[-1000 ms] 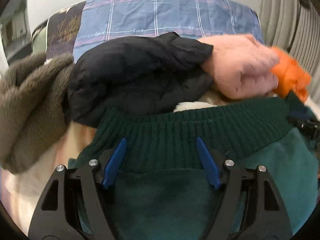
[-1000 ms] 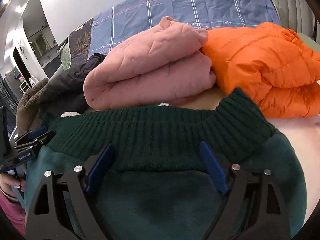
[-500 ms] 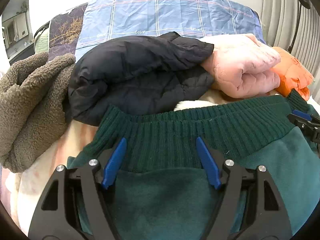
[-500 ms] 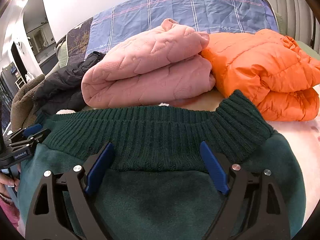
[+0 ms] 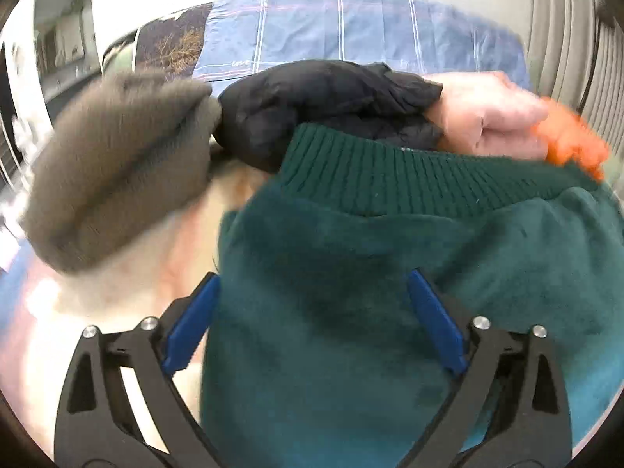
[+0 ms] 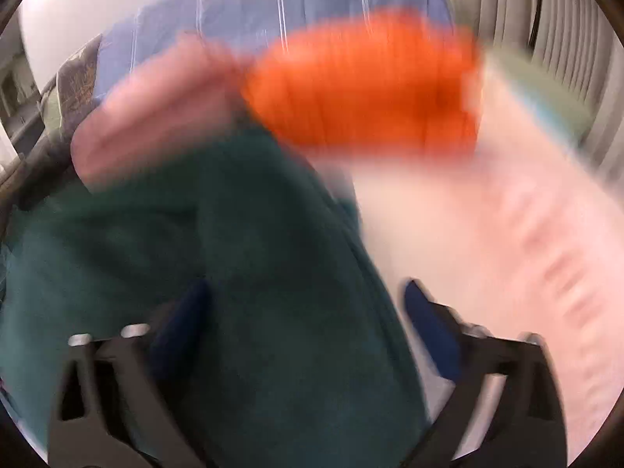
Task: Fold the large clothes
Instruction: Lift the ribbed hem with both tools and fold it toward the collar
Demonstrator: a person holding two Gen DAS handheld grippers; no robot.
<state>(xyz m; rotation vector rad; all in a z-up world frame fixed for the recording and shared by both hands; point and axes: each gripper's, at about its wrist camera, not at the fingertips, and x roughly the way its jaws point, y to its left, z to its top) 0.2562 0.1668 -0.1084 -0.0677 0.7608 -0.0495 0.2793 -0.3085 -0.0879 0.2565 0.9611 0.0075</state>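
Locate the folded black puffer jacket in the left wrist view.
The folded black puffer jacket lies upper centre, between the brown fleece garment on its left and the pink quilted jacket on its right, behind the dark green sweater's ribbed hem.

My left gripper (image 5: 312, 312): two matte black plastic arms, each a skeletal frame with a tall triangular cut-out. Blue plastic finger pads (image 5: 191, 323) sit on the inner faces, long and flat, tapering to a point. Two round silver screw heads (image 5: 148, 323) cap the pivots on each arm, four showing in all. No cable or marking that I can make out in this view.

My right gripper (image 6: 304, 304): same build, black arms with triangular windows, darker blue pads (image 6: 425, 323), silver screw heads (image 6: 134, 329) on top. Heavy motion blur here; edges smear, and finer detail I cannot tell.
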